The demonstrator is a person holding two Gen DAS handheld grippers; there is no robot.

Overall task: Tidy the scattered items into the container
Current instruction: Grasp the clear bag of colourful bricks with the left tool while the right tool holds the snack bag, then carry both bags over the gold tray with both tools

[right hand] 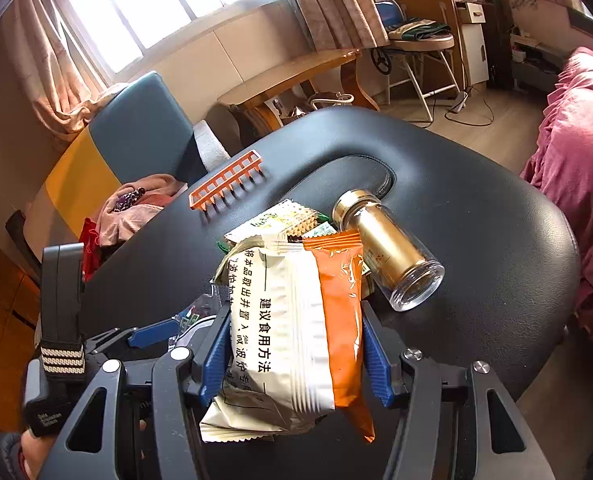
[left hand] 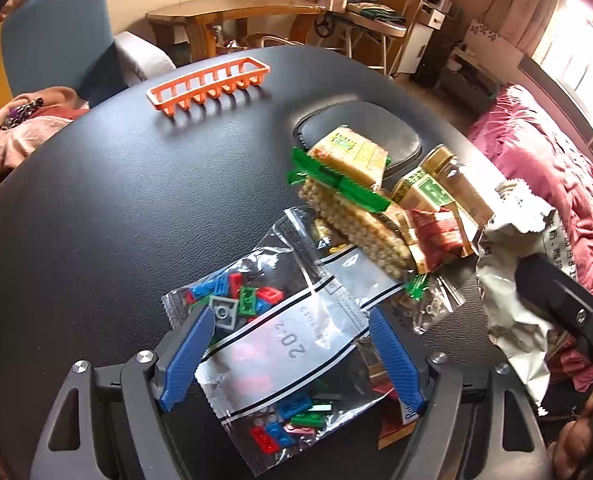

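Observation:
In the left wrist view my left gripper is open, its blue fingers on either side of a clear bag of toy bricks lying on the black table. Behind it lies a heap of snack packets with a green clip. An orange slotted basket stands at the far side. In the right wrist view my right gripper is shut on a white and orange snack packet, held above the table. A gold glass jar lies on its side beyond it.
A blue and yellow chair stands beyond the table's far left edge with clothes on it. A pink bed is to the right. A wooden desk and folding chair stand in the background.

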